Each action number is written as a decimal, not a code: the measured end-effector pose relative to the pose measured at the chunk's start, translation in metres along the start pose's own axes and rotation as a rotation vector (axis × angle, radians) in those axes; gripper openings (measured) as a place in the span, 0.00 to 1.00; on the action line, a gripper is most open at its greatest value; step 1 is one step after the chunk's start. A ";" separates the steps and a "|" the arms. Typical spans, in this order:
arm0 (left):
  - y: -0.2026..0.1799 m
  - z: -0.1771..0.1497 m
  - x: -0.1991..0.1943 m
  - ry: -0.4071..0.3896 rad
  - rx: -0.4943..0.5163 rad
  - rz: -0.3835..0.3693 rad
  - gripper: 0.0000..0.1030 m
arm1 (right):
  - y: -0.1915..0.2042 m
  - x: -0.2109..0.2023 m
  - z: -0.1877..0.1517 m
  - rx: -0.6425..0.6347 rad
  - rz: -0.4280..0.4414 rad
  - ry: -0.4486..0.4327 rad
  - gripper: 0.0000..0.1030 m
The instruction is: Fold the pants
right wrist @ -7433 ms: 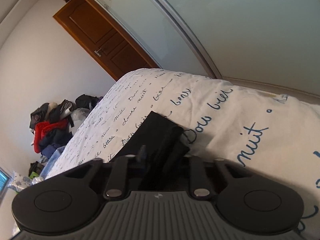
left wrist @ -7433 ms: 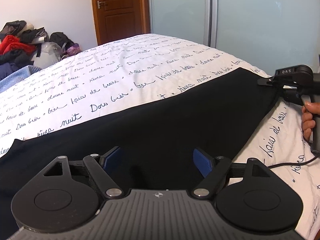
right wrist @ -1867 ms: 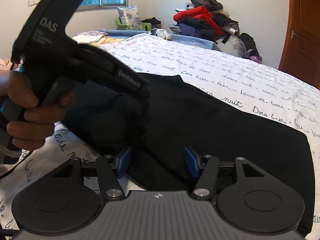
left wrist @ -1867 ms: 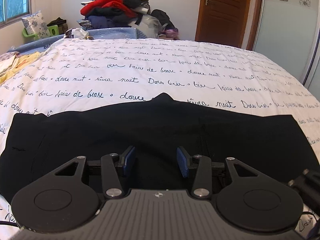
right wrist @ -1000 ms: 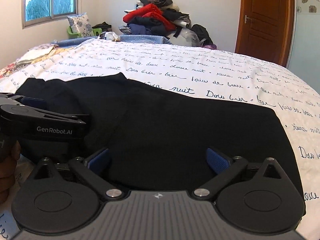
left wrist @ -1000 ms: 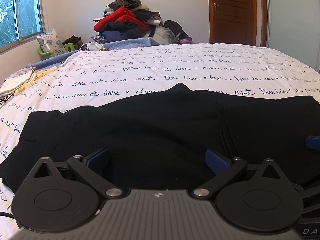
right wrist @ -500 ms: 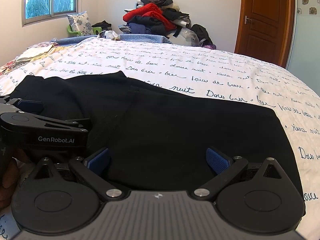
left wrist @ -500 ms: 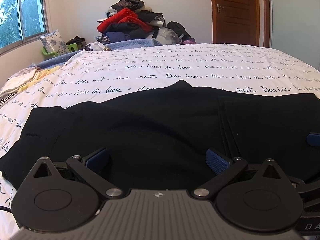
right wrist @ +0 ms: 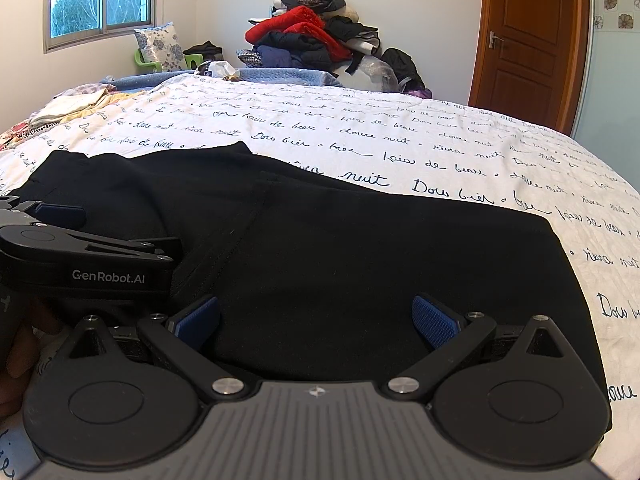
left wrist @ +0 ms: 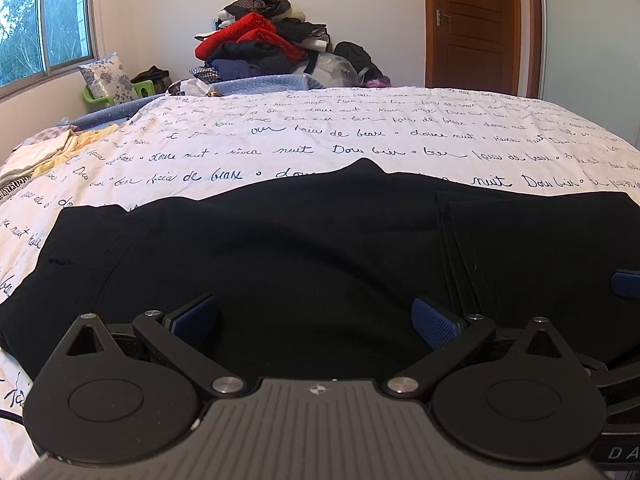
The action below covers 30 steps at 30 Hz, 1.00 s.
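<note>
Black pants (left wrist: 304, 240) lie folded over on the bed, a hemmed leg end lying across the right part (left wrist: 460, 248). In the right wrist view the same pants (right wrist: 380, 248) fill the near middle. My left gripper (left wrist: 314, 318) hovers over the near edge of the pants, open, nothing between its blue pads. My right gripper (right wrist: 316, 320) is likewise open over the near edge, to the right of the left one. The left gripper's body (right wrist: 88, 256) shows at the left of the right wrist view, with a hand (right wrist: 16, 356) below it.
A white bedspread (left wrist: 360, 136) with dark blue script covers the bed. A pile of clothes (left wrist: 260, 44) sits beyond the far end. Light garments (left wrist: 52, 152) lie at the left edge. A wooden door (left wrist: 476, 24) stands at the back right, a window (left wrist: 44, 24) at the left.
Over the last second both grippers stay open and barely shift above the pants. Earlier the right gripper let go of the leg end it had carried across.
</note>
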State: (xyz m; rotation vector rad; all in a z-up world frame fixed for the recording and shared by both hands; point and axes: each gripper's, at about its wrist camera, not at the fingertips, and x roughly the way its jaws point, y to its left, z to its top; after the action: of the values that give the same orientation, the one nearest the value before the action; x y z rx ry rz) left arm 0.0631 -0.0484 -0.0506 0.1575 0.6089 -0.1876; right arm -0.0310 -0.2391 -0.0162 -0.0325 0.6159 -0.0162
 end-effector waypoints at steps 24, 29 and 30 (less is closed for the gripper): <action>0.000 -0.001 -0.001 -0.001 0.001 0.003 1.00 | 0.000 0.000 -0.001 -0.004 -0.004 0.001 1.00; 0.000 -0.001 -0.001 0.000 0.000 0.002 1.00 | 0.000 0.001 -0.001 0.003 0.000 0.001 1.00; 0.000 -0.001 -0.001 -0.001 0.000 0.002 1.00 | 0.000 0.001 -0.001 0.006 0.002 0.002 1.00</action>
State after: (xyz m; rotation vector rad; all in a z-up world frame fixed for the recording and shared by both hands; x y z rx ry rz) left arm 0.0621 -0.0482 -0.0505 0.1579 0.6082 -0.1857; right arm -0.0311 -0.2390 -0.0173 -0.0259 0.6175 -0.0162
